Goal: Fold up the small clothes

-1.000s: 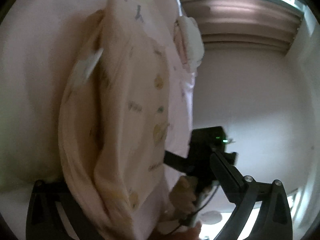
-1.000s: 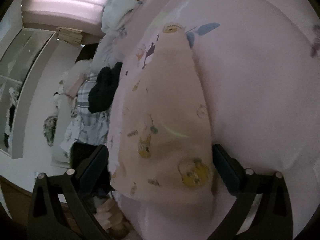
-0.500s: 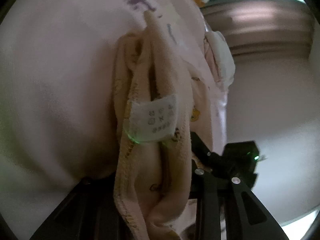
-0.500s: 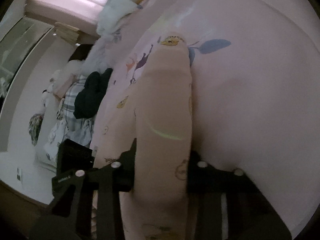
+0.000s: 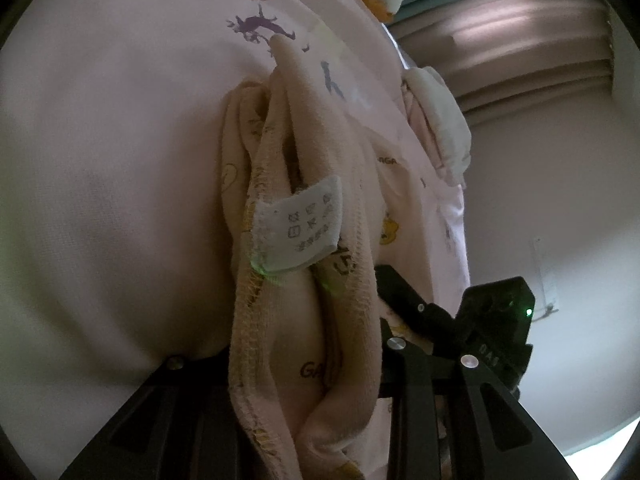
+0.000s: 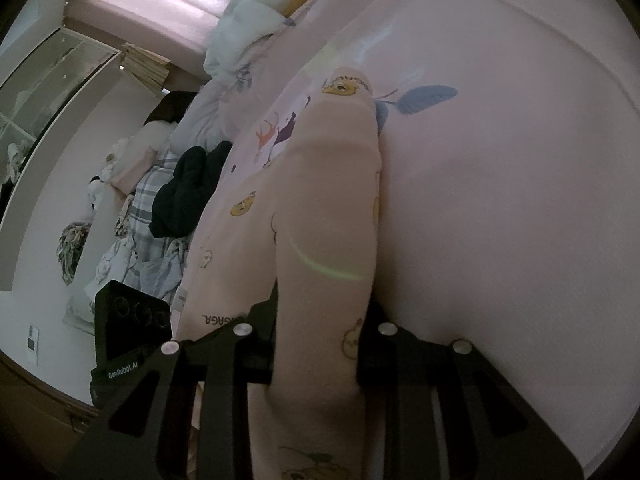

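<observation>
On the pale pink printed bedsheet (image 6: pixel 520 184) lay the small peach cotton garment with yellow cartoon prints (image 6: pixel 328 216), bunched into thick folds. My left gripper (image 5: pixel 308 356) had just been closing and pinched a gathered edge, where overlock stitching and a white care label (image 5: pixel 298 228) faced me. My right gripper (image 6: pixel 320 340) had just been closing too, and clamped a smooth rolled fold of the same cloth. Far left, I saw a dark garment (image 6: pixel 188 192) on a heap of laundry.
</observation>
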